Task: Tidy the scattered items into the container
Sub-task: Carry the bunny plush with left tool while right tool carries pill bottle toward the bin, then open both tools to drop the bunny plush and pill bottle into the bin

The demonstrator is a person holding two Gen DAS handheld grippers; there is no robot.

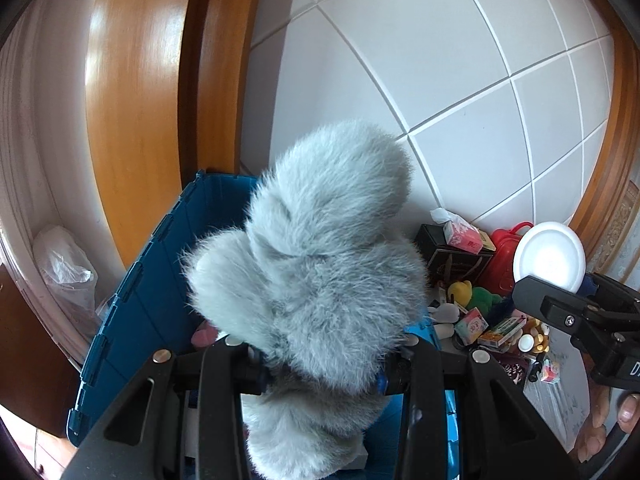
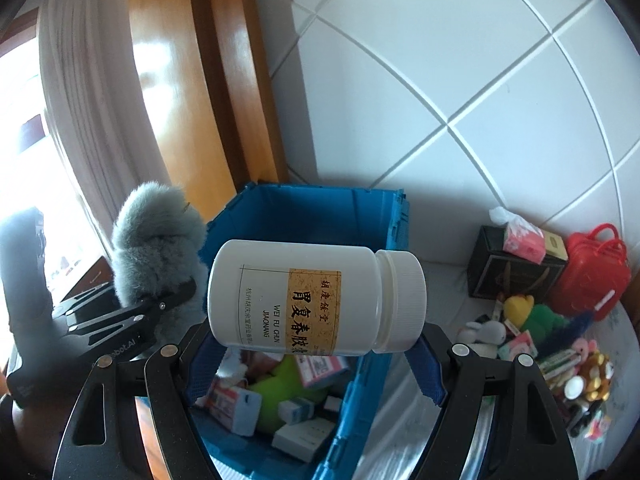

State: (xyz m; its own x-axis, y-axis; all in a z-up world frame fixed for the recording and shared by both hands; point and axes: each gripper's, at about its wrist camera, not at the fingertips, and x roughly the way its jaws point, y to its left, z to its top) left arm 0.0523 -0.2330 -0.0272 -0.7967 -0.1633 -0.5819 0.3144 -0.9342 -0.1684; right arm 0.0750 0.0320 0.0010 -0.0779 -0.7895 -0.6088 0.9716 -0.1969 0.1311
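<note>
In the left wrist view, the left gripper [image 1: 320,364] was clamped tight on a grey fluffy toy [image 1: 320,264] filling the frame's centre above the blue crate [image 1: 132,320]. In the right wrist view, the right gripper [image 2: 316,350] squeezed a white pill bottle [image 2: 316,298] lying sideways at centre over the crate, with scattered items [image 2: 560,344] piled at lower right.

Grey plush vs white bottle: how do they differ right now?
The grey plush is soft, furry and shapeless; the white bottle is a smooth, rigid cylinder with a label. The plush sits in the left claw with its lobes pointing up; the bottle lies sideways across the right claw, cap to the right. Both are gripped and held above the blue crate.
</note>
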